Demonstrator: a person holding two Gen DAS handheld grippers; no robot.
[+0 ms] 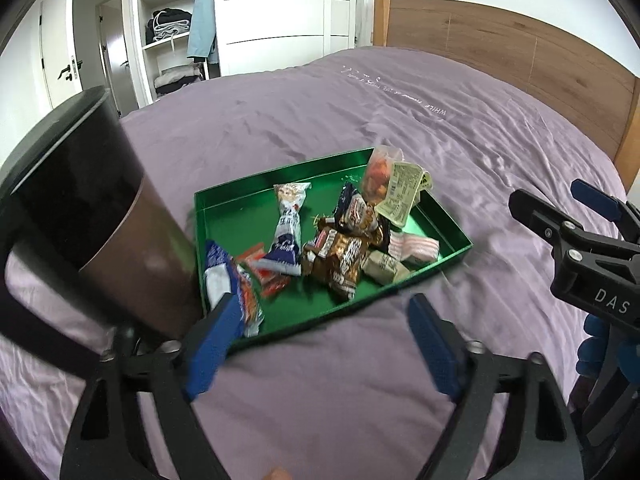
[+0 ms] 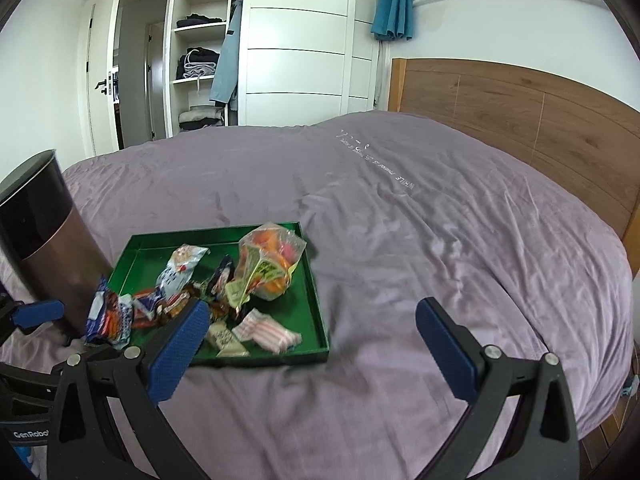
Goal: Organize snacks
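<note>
Bedroom setting: a bed (image 1: 360, 120) under a mauve cover serves as the work surface, with a wooden headboard (image 2: 520, 120) behind it and an open wardrobe (image 2: 200, 60) in the background. On the cover sits a shallow green tray (image 1: 240, 200) holding the snacks (image 1: 340, 248), a loose heap of wrapped packets, among them a blue-and-white packet (image 1: 288, 224), brown wrapped sweets and a clear bag of orange pieces (image 2: 272, 264) propped at the far corner. A dark cylindrical canister (image 1: 100, 208) stands upright just beside the tray's left end; whether the two touch cannot be told. The left tool (image 1: 324, 348) hangs above the bed at the tray's near long edge, angled downward, jaws standing wide and holding nothing; one blue pad (image 1: 216, 344) overlaps a blue-and-orange packet (image 1: 232, 292) at the near left corner in the left wrist view, but no contact is evident. The right tool (image 2: 320, 348) is likewise spread wide and empty, pointed more shallowly at bare cover to the right of the tray. The deciding relation: the tray lies directly ahead of and below the left tool, its long axis running roughly crosswise to that tool's line, while it lies ahead and to the left of the right tool. In my judgement the left hand is the nearer to the heap and better placed to pick from it; the right would have to swing left first. Both views are slightly blurred.
</note>
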